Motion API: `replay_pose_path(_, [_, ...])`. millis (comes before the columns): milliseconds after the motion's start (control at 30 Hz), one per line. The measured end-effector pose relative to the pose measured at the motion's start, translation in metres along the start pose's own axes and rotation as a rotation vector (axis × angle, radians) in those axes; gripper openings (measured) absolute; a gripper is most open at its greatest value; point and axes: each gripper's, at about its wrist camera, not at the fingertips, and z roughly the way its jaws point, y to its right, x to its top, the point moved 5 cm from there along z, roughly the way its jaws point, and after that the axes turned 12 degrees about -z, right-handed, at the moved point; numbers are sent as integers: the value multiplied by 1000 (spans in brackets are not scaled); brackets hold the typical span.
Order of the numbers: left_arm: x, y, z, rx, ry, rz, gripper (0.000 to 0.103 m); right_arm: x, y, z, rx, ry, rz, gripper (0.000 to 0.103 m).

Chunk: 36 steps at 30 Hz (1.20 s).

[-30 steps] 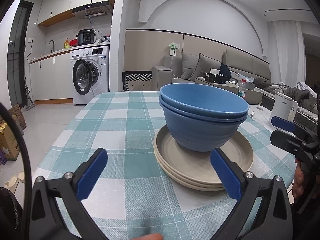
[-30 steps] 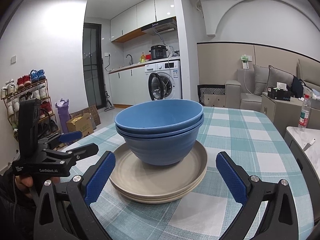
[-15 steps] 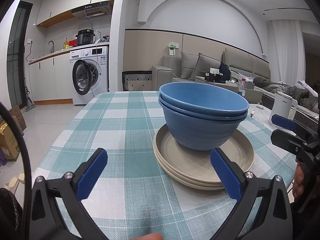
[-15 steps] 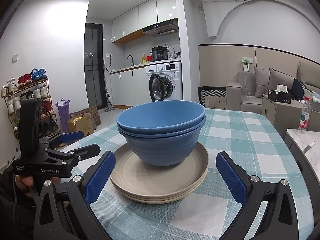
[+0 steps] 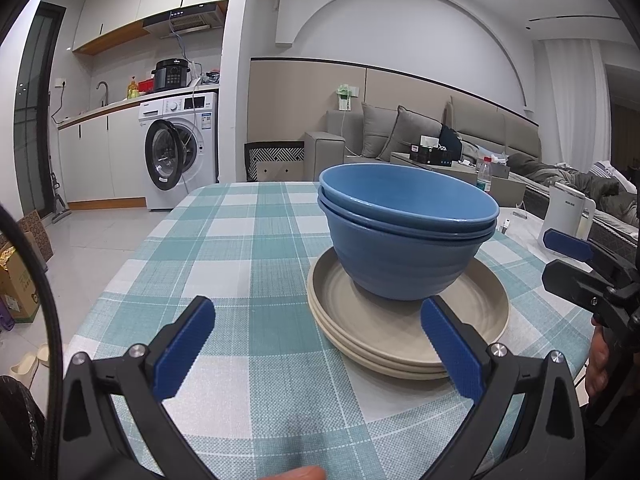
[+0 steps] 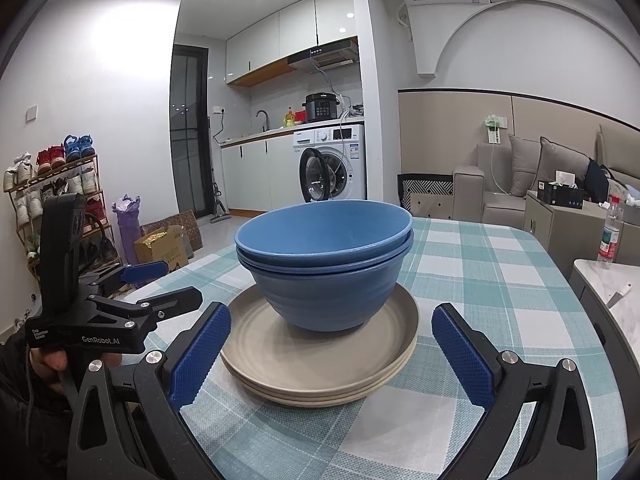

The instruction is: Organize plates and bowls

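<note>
Two nested blue bowls [image 5: 404, 240] stand on a stack of beige plates [image 5: 408, 340] on the checked tablecloth; they also show in the right wrist view, bowls [image 6: 328, 268] on plates [image 6: 320, 364]. My left gripper [image 5: 316, 344] is open and empty, just short of the stack, which lies ahead to its right. My right gripper [image 6: 330, 352] is open and empty, its jaws wide on either side of the near rim of the plates without touching. Each gripper appears in the other's view, the right one [image 5: 580, 268] and the left one [image 6: 160, 284].
The table [image 5: 240, 240] carries a teal and white checked cloth. A white kettle [image 5: 566, 216] and a side table [image 6: 612, 284] stand at its right. A washing machine [image 5: 180, 148], a sofa [image 5: 400, 132] and a shoe rack [image 6: 52, 196] lie beyond.
Both views have shifted very slightly. The bowls and plates have not moved, and both grippers stay open.
</note>
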Motion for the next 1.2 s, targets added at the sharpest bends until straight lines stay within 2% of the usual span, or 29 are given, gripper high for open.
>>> replay_pose_path(1200, [-2,-3,3,9,-5,-4,103,-2,-1,2,3,-7,-4,102])
